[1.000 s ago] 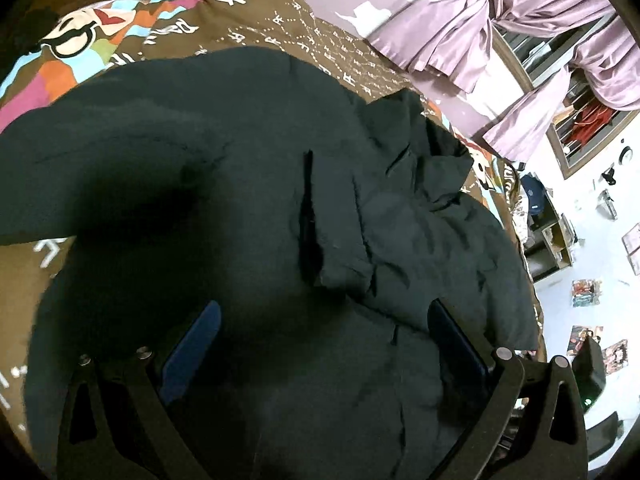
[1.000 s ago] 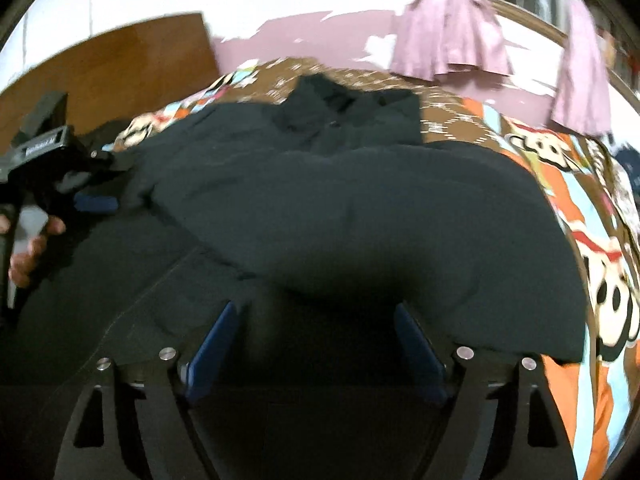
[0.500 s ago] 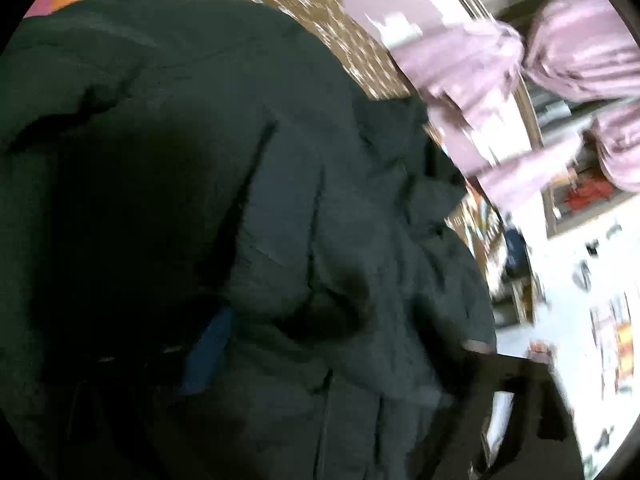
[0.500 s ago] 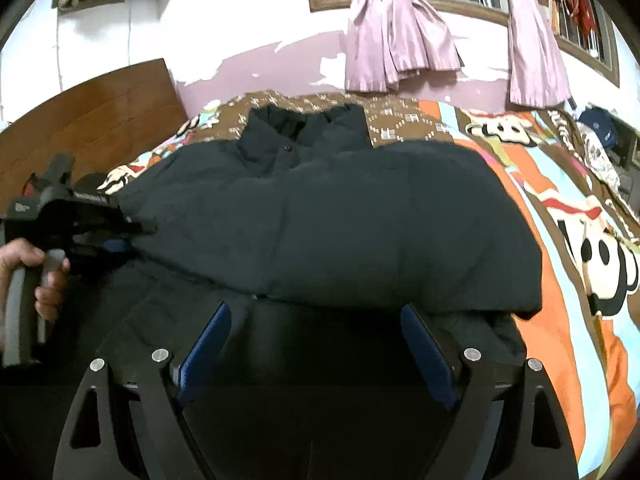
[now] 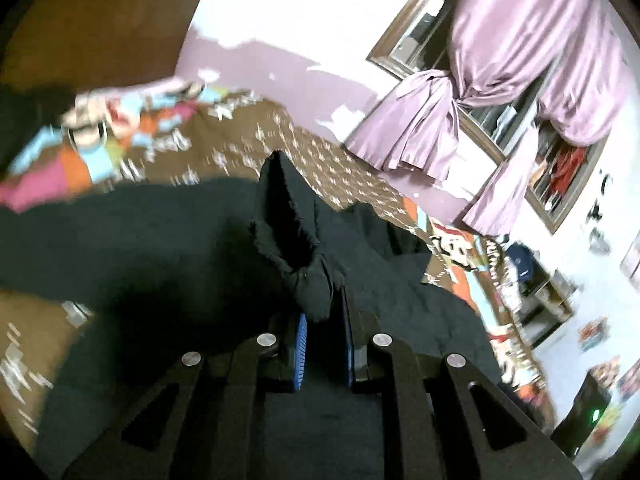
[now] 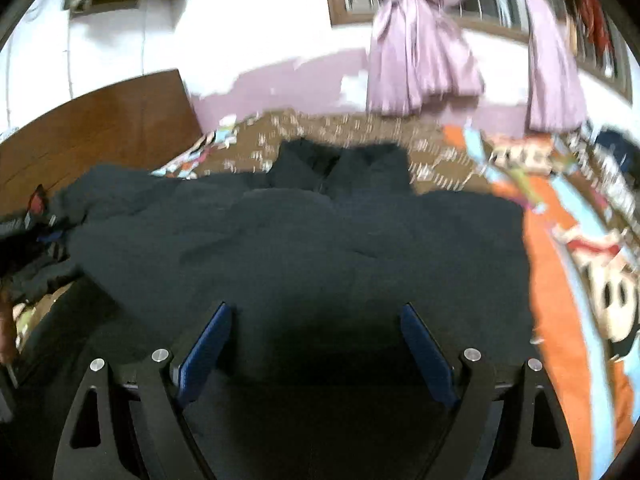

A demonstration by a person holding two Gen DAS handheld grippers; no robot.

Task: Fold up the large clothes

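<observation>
A large black padded jacket (image 6: pixel 304 240) lies spread on the bed, collar (image 6: pixel 340 168) at the far side. In the left wrist view my left gripper (image 5: pixel 324 312) is shut on a bunched fold of the jacket (image 5: pixel 296 248) and holds it lifted above the rest of the garment. My right gripper (image 6: pixel 316 344) is open and empty, its blue pads (image 6: pixel 208 344) hovering over the jacket's near part. The left gripper also shows in the right wrist view (image 6: pixel 40 232) at the far left, by the jacket's edge.
The bed has a brown and multicoloured cartoon bedspread (image 6: pixel 560 264). A wooden headboard (image 6: pixel 100 128) stands at the left. Purple curtains (image 6: pixel 424 52) hang at a window behind. Shelves and clutter (image 5: pixel 540 292) stand right of the bed.
My left gripper has closed on a fold of the jacket and lifted it. My right gripper has stayed open and pulled back slightly over the jacket.
</observation>
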